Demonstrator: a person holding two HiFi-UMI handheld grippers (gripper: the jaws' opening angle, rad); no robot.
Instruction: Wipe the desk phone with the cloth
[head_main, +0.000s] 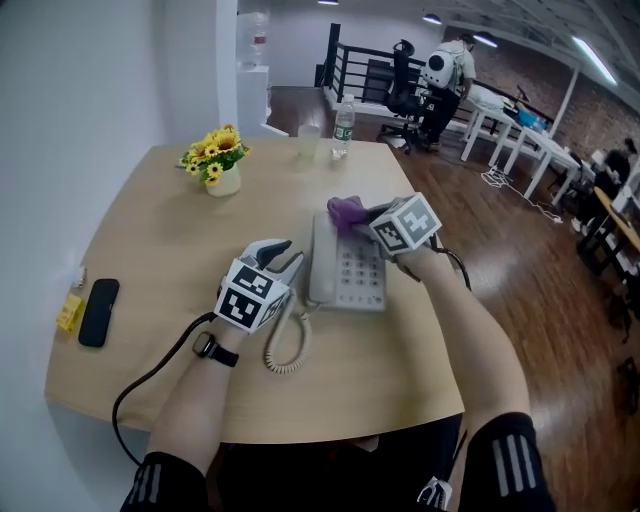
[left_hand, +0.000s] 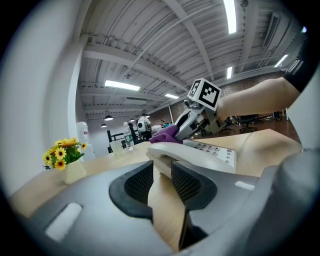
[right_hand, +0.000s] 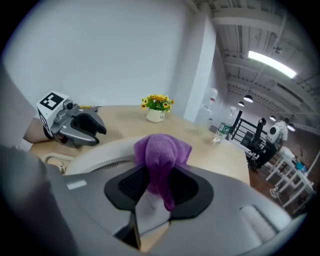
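Observation:
A white desk phone (head_main: 345, 272) lies mid-table with its handset (left_hand: 192, 156) on the cradle along its left side. My right gripper (head_main: 362, 218) is shut on a purple cloth (head_main: 346, 211), which rests on the phone's far end. In the right gripper view the cloth (right_hand: 161, 156) hangs between the pads over the white phone body (right_hand: 97, 156). My left gripper (head_main: 290, 259) stands open just left of the handset. Its pads (left_hand: 137, 184) hold nothing, and only table shows between them; the handset's near end lies just beyond.
A vase of yellow flowers (head_main: 220, 165), a glass (head_main: 308, 143) and a water bottle (head_main: 343, 127) stand at the table's far side. A black mobile (head_main: 98, 311) and a yellow item (head_main: 69, 311) lie at the left edge. The coiled cord (head_main: 287, 348) curls near the front.

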